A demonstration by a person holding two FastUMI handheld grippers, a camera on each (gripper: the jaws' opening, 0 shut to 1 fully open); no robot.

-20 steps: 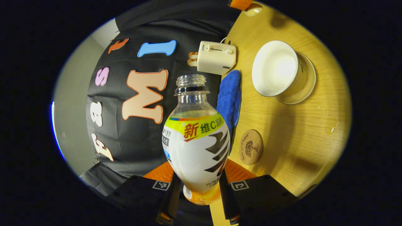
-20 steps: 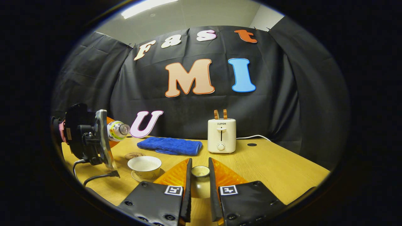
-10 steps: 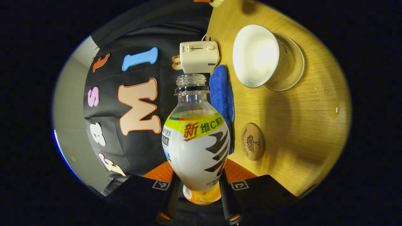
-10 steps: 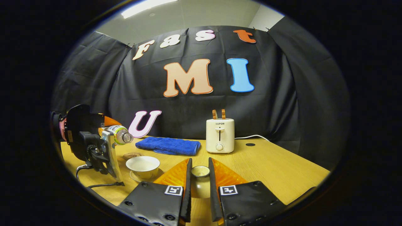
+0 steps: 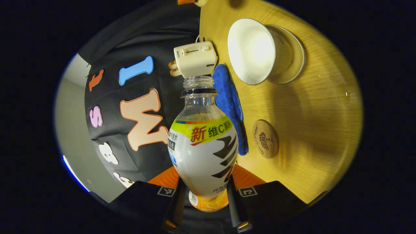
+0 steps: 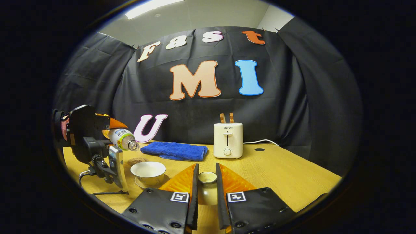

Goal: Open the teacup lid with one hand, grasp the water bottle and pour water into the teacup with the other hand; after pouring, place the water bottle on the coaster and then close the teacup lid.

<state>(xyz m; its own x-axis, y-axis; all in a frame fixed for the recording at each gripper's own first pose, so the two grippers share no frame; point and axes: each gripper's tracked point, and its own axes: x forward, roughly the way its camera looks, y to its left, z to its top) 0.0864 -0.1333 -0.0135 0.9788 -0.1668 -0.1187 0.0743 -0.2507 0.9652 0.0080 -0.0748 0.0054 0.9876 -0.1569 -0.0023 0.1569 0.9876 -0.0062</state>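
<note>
My left gripper [image 5: 204,198] is shut on the uncapped water bottle [image 5: 203,148], gripping its lower body. In the right gripper view the bottle [image 6: 123,138] is tipped past level, its mouth pointing down toward the open white teacup [image 6: 148,172] on its saucer; no stream is visible. In the left gripper view the teacup [image 5: 253,50] lies beyond the bottle mouth, to the upper right. The round cork coaster [image 5: 266,138] rests on the table beside the bottle. My right gripper [image 6: 206,182] is shut on the teacup lid [image 6: 207,177], held above the table right of the cup.
A folded blue towel [image 6: 175,151] lies behind the cup, and a cream toaster [image 6: 227,140] with its cord stands at the back. The wooden table [image 6: 286,175] stretches to the right. Water drops [image 5: 344,93] glisten on the table in the left gripper view.
The left gripper has tilted the bottle further, its mouth dropping toward the teacup. The right gripper and lid have stayed still.
</note>
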